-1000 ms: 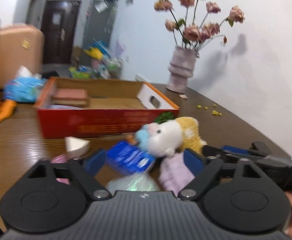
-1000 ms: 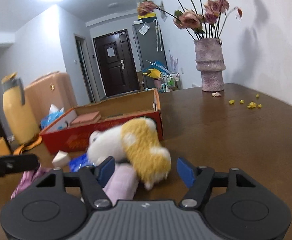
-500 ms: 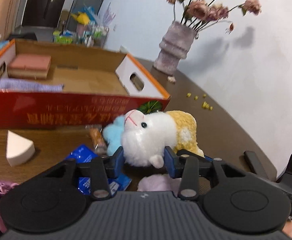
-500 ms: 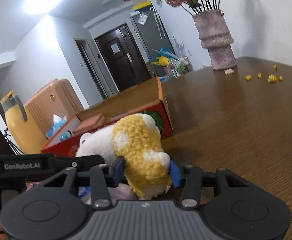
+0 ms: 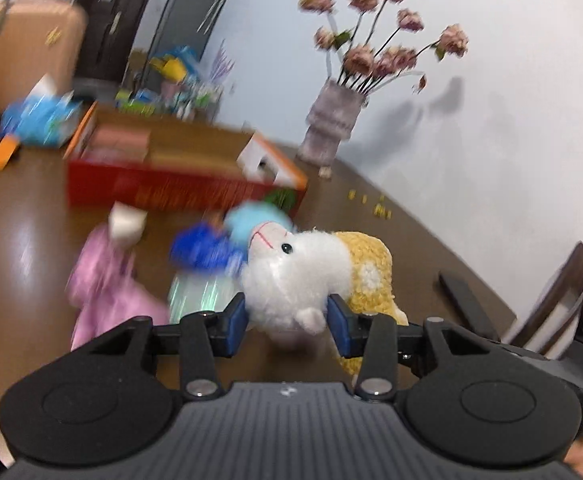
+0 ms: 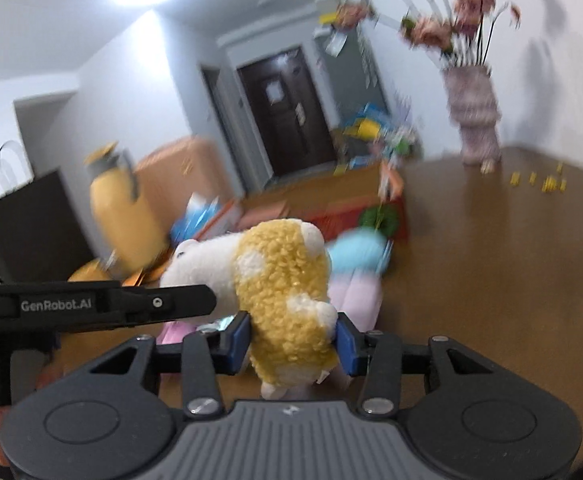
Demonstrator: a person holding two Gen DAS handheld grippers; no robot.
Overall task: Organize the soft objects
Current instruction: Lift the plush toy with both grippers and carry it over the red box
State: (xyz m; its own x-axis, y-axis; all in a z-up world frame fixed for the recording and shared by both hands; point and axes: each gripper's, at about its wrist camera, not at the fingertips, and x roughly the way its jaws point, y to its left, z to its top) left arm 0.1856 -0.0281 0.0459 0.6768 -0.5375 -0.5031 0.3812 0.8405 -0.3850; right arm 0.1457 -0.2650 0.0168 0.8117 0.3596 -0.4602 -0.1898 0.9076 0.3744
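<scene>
A plush sheep [image 5: 307,276] with a white head and yellow woolly body [image 6: 283,280] is held above the brown table by both grippers. My left gripper [image 5: 287,320] is shut on its white head. My right gripper [image 6: 293,336] is shut on its yellow body. The left gripper also shows from the side in the right wrist view [image 6: 103,306]. Under the sheep lie a pink cloth [image 5: 103,276], a blue packet [image 5: 203,252], a light blue soft thing [image 6: 357,254] and a pale pink soft item [image 6: 355,300].
An open red cardboard box [image 5: 179,190] stands behind the pile, with a brown pad [image 5: 119,146] inside. A white sponge wedge [image 5: 125,226] lies in front of it. A vase of dried flowers [image 5: 331,128] stands at the back. A dark flat object [image 5: 465,300] lies at right.
Both grippers have lifted the plush sheep off the pile and the views have tilted. Both were shut on it half a second ago; one second ago both were open.
</scene>
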